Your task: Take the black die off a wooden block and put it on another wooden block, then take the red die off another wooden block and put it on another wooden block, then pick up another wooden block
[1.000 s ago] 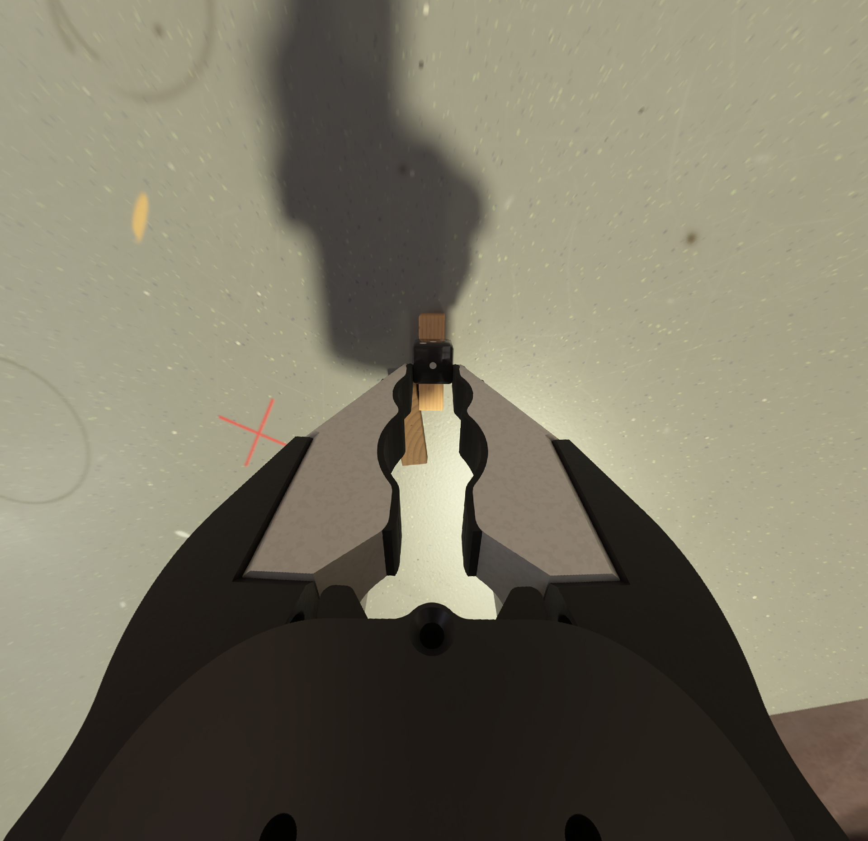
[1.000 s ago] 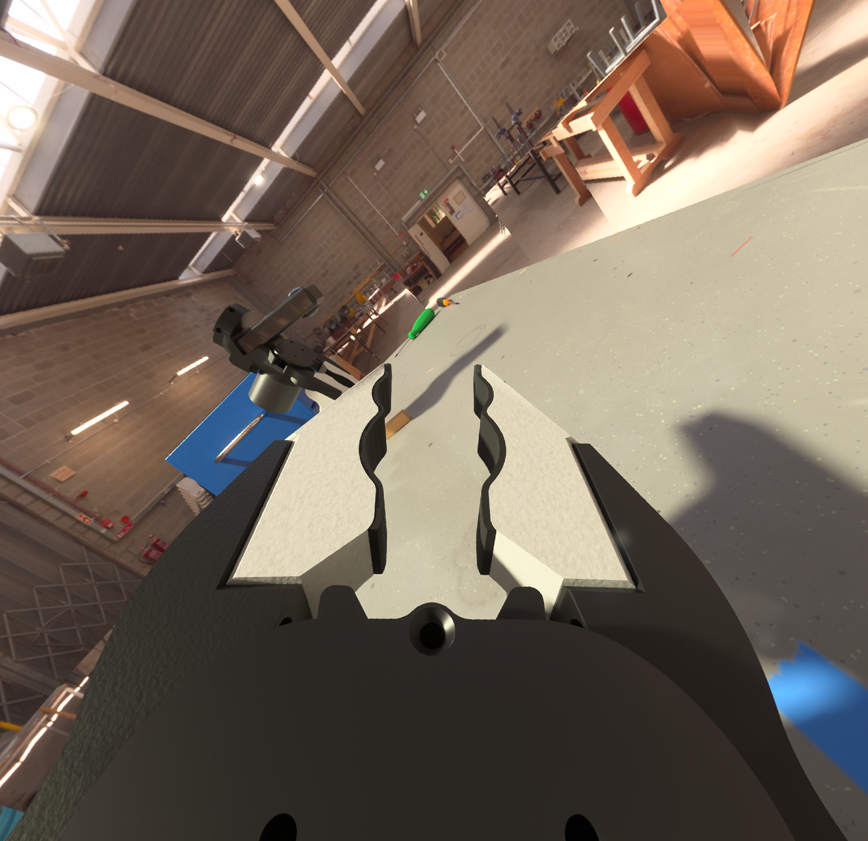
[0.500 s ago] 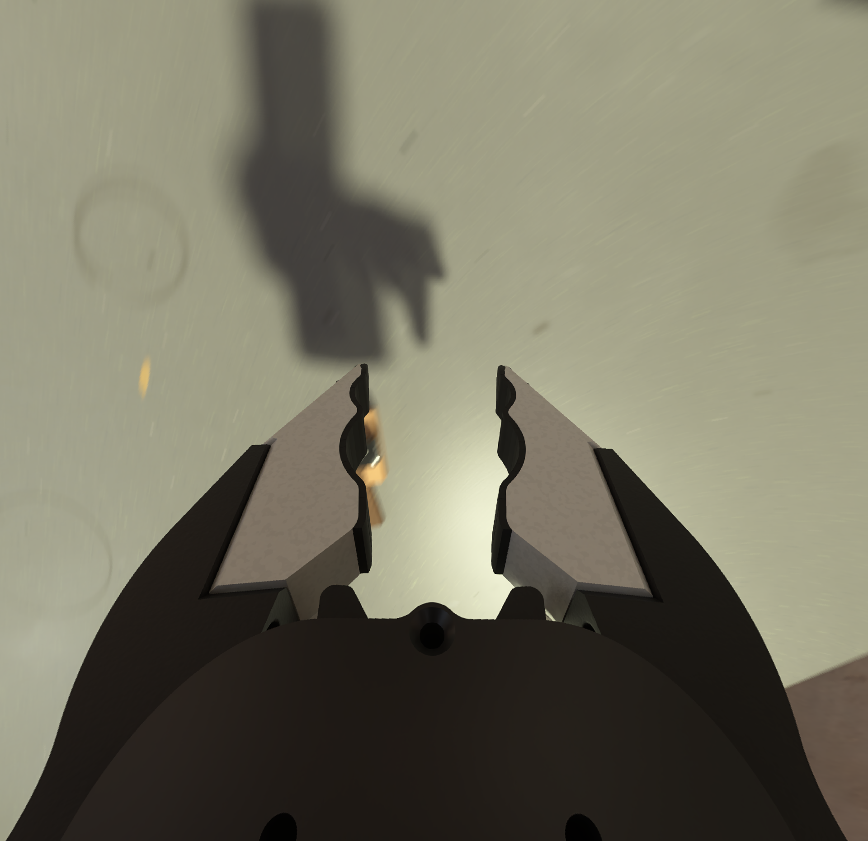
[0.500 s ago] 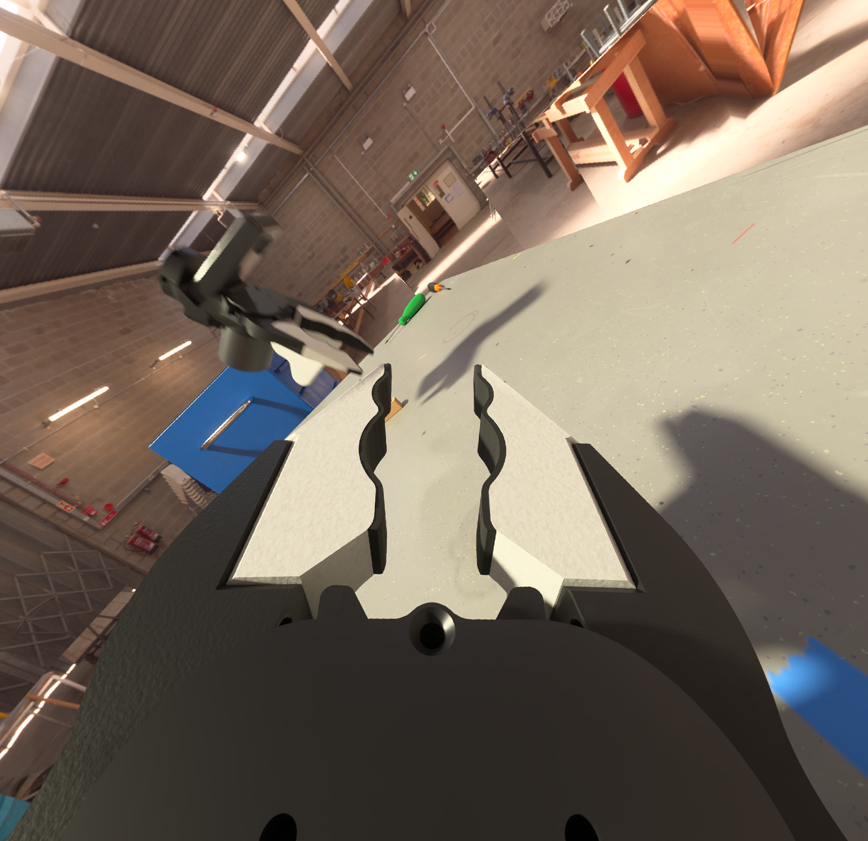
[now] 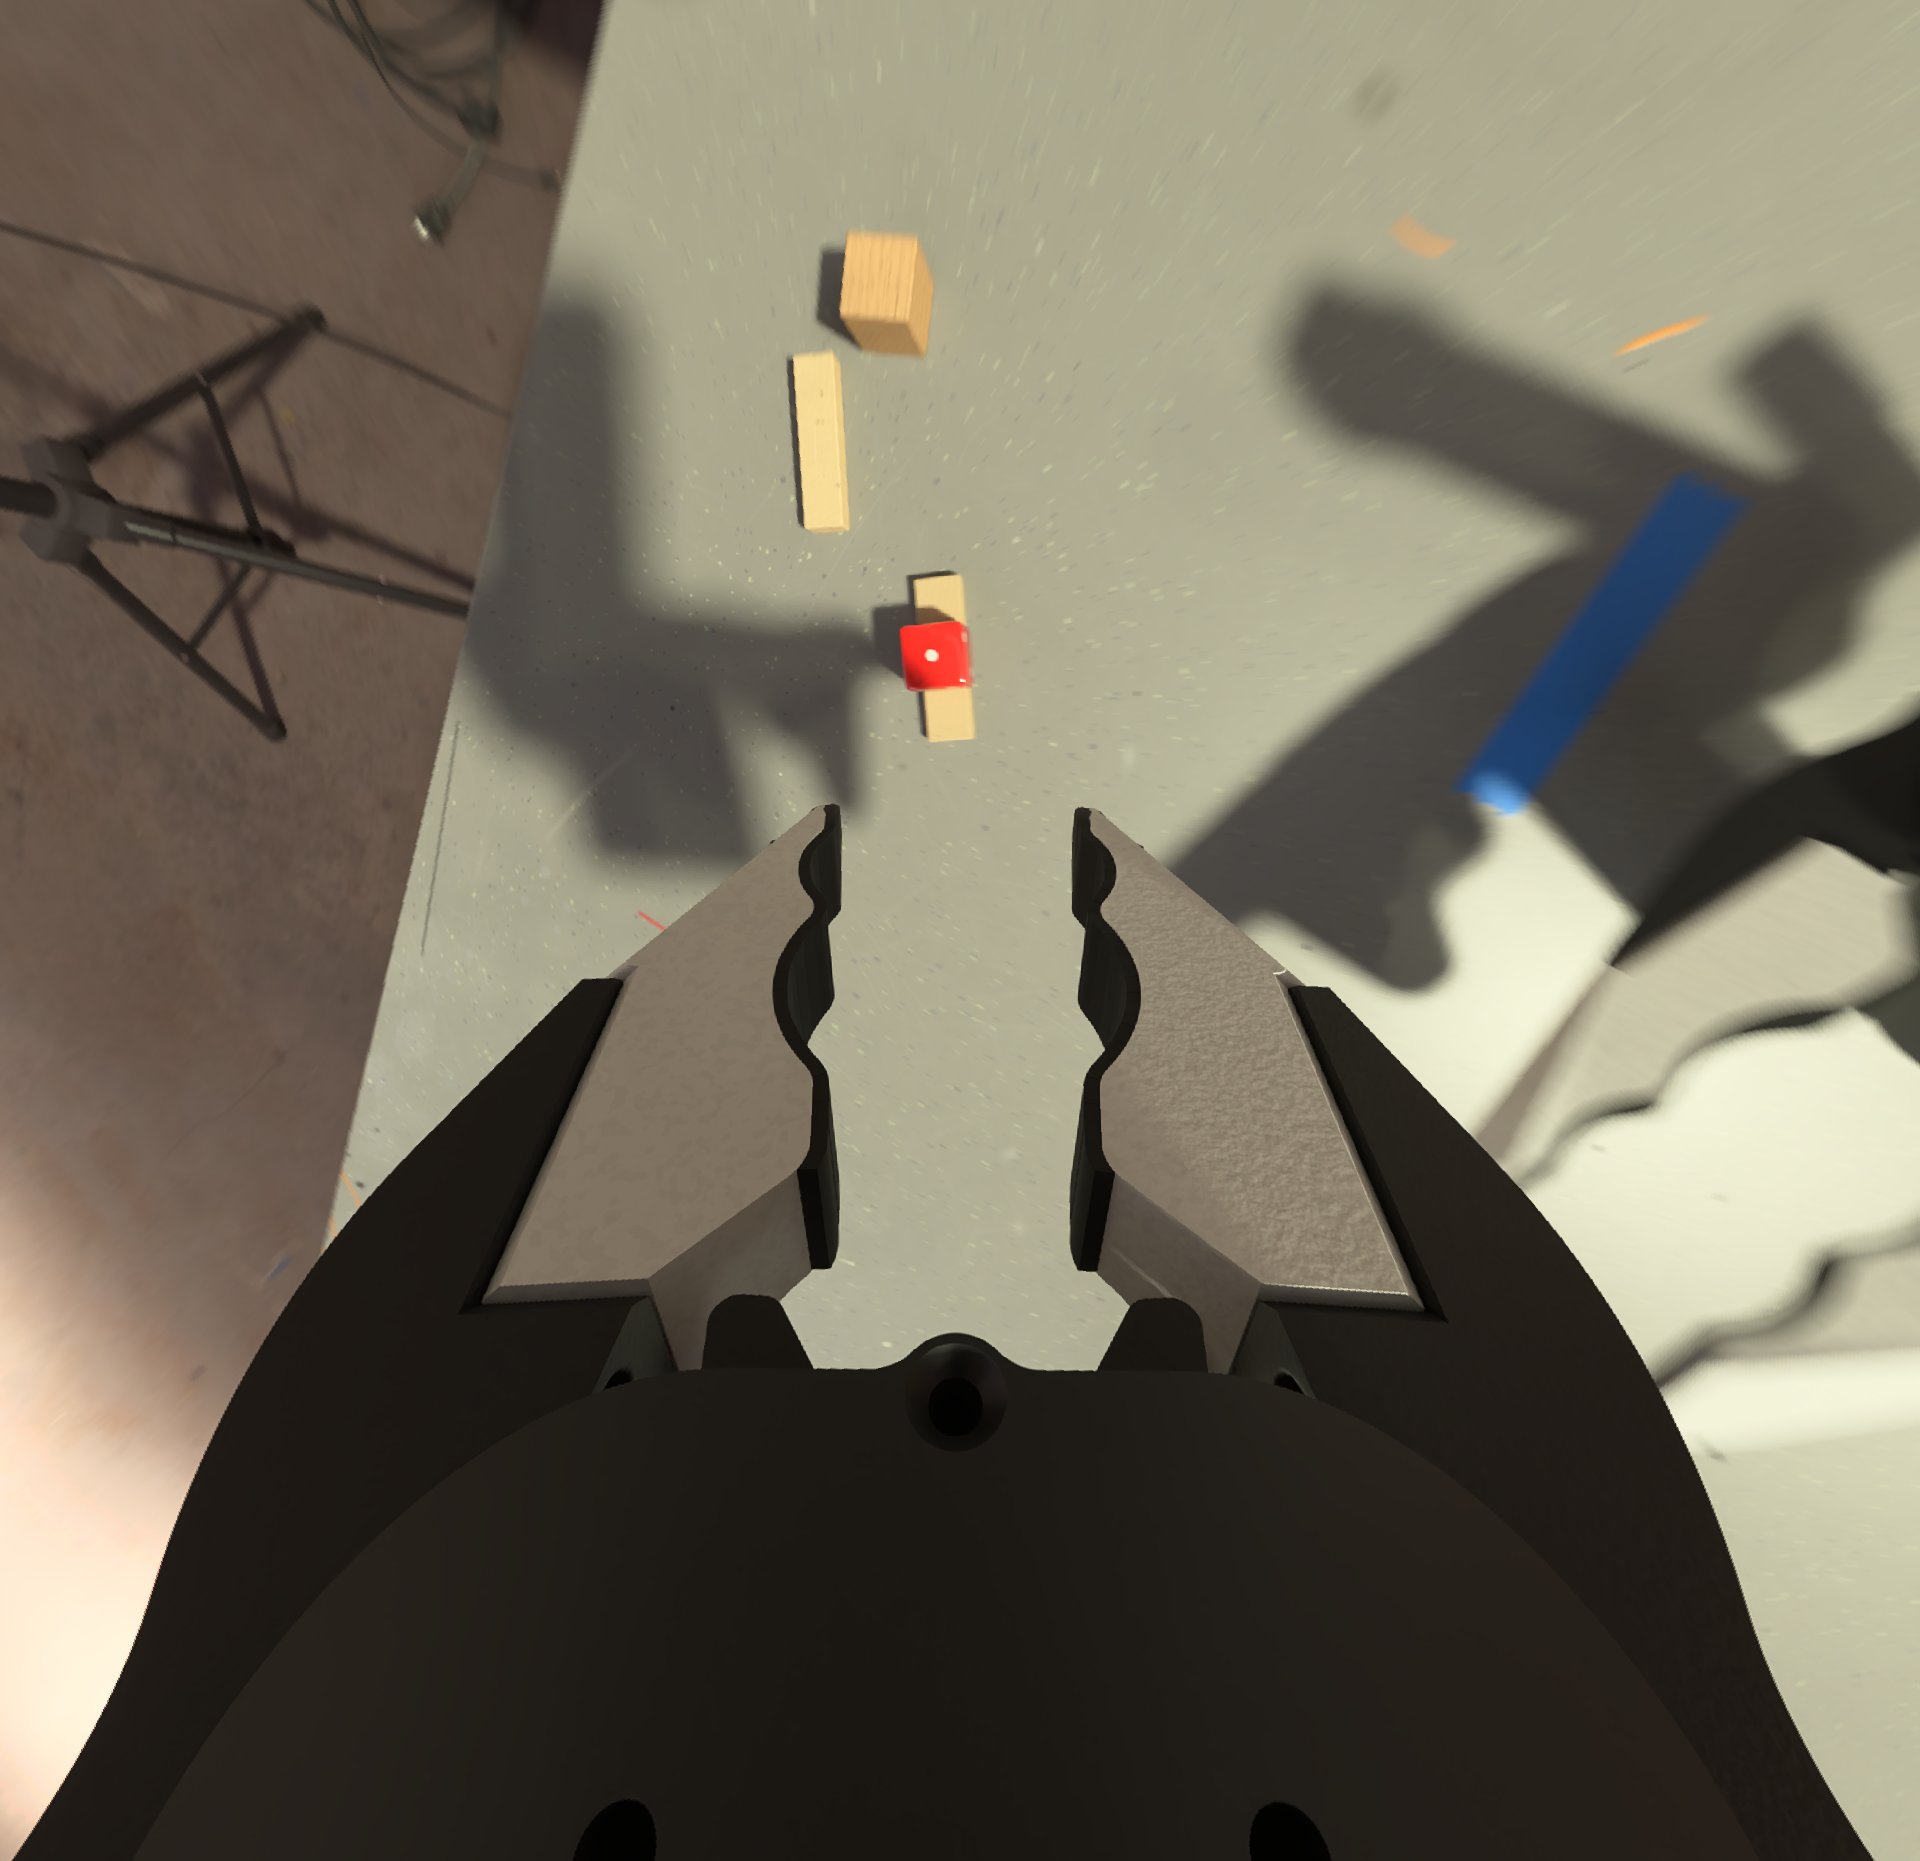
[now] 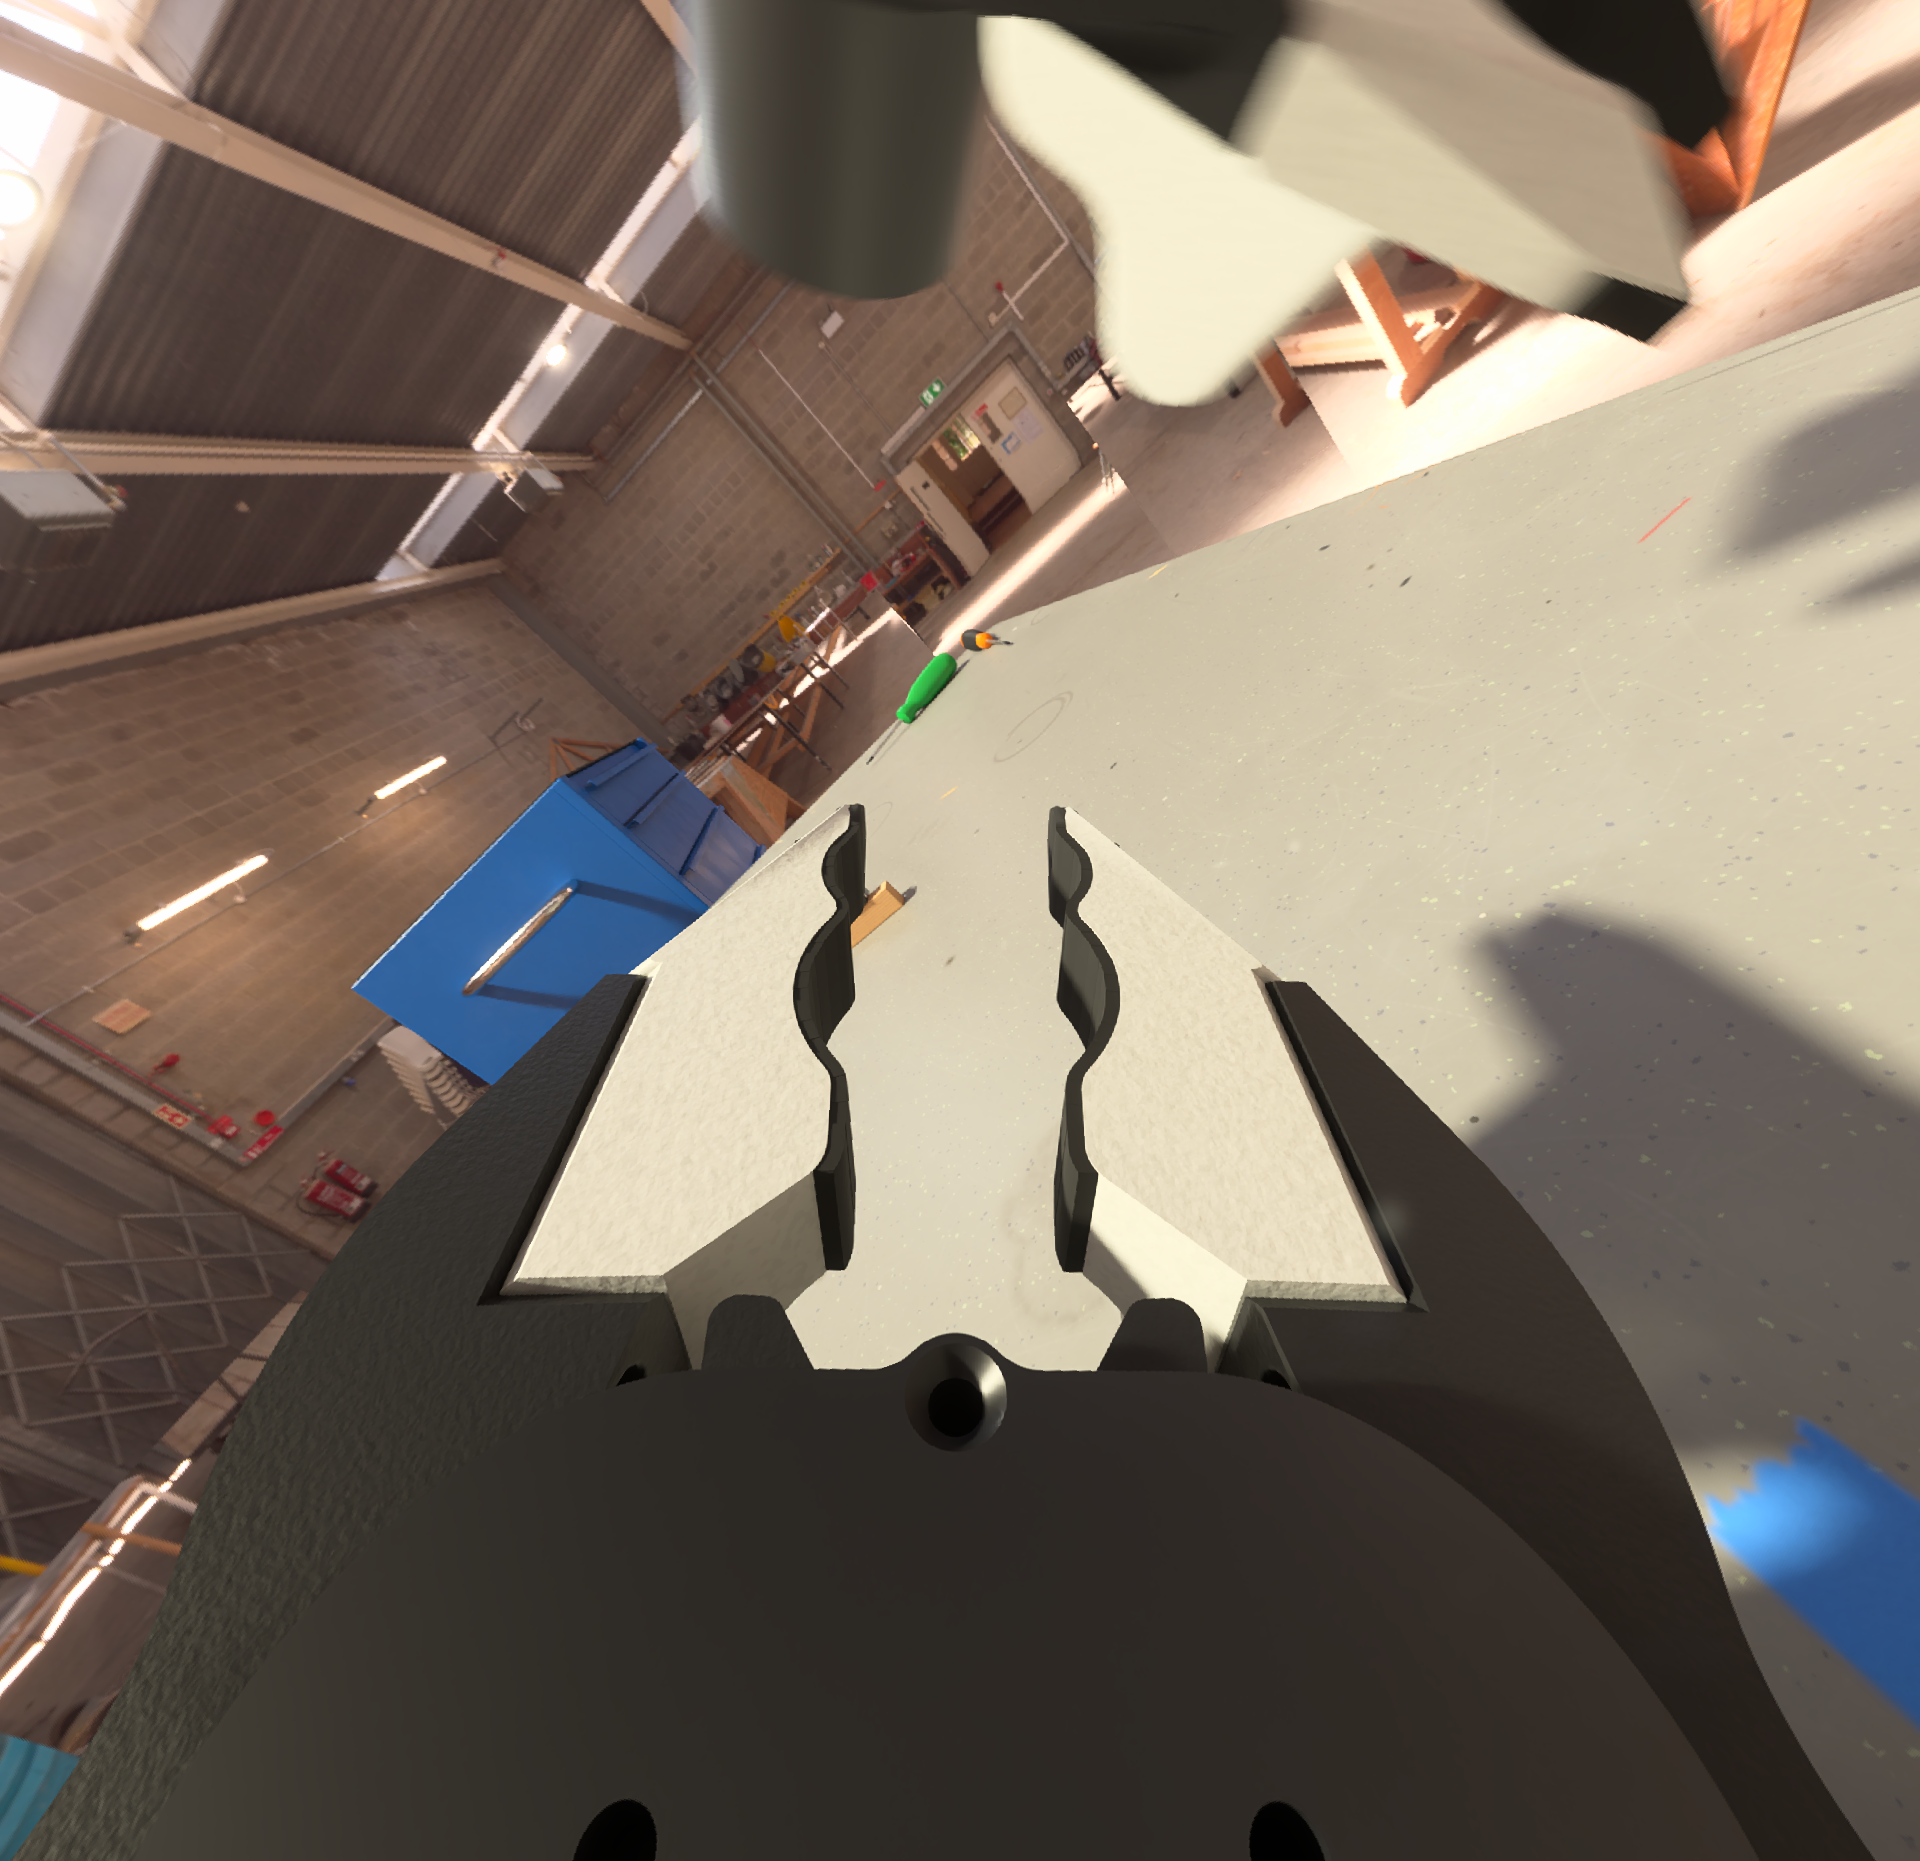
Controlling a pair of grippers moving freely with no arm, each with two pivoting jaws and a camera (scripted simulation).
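In the left wrist view a red die (image 5: 934, 656) sits on a flat pale wooden block (image 5: 943, 705) ahead of my left gripper (image 5: 954, 824), which is open and empty above the table. Farther off lie a long thin wooden block (image 5: 820, 442) and a thicker wooden cube (image 5: 884, 291). The black die is not in view. My right gripper (image 6: 952, 824) is open and empty low over the table, with part of a wooden block (image 6: 879, 910) showing beside its left finger (image 6: 842, 855). The left gripper (image 6: 1299, 128) passes blurred across the top of the right wrist view.
A blue strip (image 5: 1600, 648) lies on the grey table to the right. The table edge (image 5: 499, 606) runs along the left, with a tripod (image 5: 156, 533) and cables on the floor beyond. A green-handled screwdriver (image 6: 925, 687) lies far off on the table.
My left gripper opened, let go of the black die on its wooden block, and swung away to face the red die. It now passes close above my right gripper, which has hardly moved.
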